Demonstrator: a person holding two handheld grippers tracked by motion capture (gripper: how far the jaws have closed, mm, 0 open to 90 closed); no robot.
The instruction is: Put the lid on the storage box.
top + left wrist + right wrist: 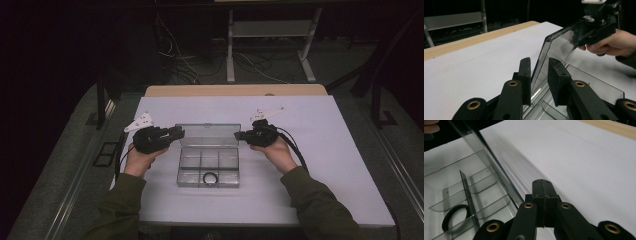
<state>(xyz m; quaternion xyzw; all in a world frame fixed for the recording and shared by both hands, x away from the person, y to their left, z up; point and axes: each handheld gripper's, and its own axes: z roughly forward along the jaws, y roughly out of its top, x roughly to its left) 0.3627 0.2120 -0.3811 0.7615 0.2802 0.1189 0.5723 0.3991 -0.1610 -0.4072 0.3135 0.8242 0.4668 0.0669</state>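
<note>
High view: clear box [208, 167] mid worktop [325, 150], lid [207, 135] up at far side.
L gripper [176, 134] jaws straddle lid's left edge, not pinching; R gripper [240, 135] jaws clenched, empty, at lid's right. Risk: unheld lid drops shut.

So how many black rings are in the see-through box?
1. The black ring lies in a front compartment of the clear box, nearest the person. The other compartments look empty.

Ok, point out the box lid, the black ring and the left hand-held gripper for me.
box lid [207, 135], high view, middle of the raised clear panel
black ring [211, 177], high view, on its band, front compartment
left hand-held gripper [539, 76], left gripper view, between its fingertips
</note>
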